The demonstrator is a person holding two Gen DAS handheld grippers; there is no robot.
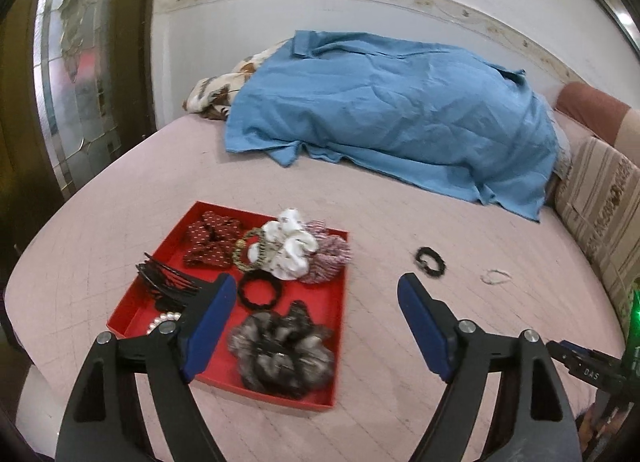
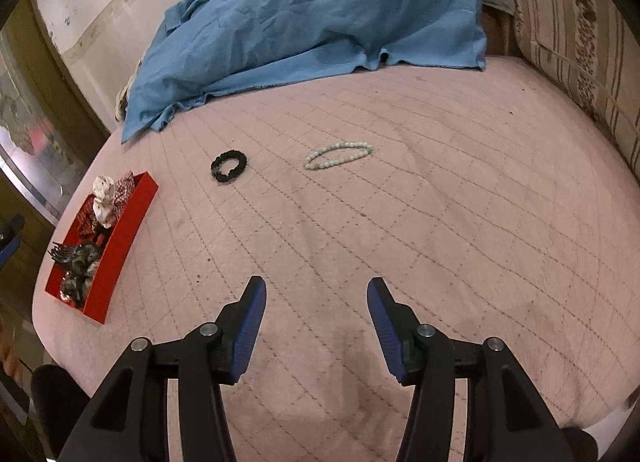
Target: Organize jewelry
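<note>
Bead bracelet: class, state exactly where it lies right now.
In the right wrist view the bead bracelet lies loose on the pink bedspread, right of the black scrunchie and in front of the blue cloth, outside the red tray.

Black scrunchie and bead bracelet lie apart on pink bedspread.
</note>
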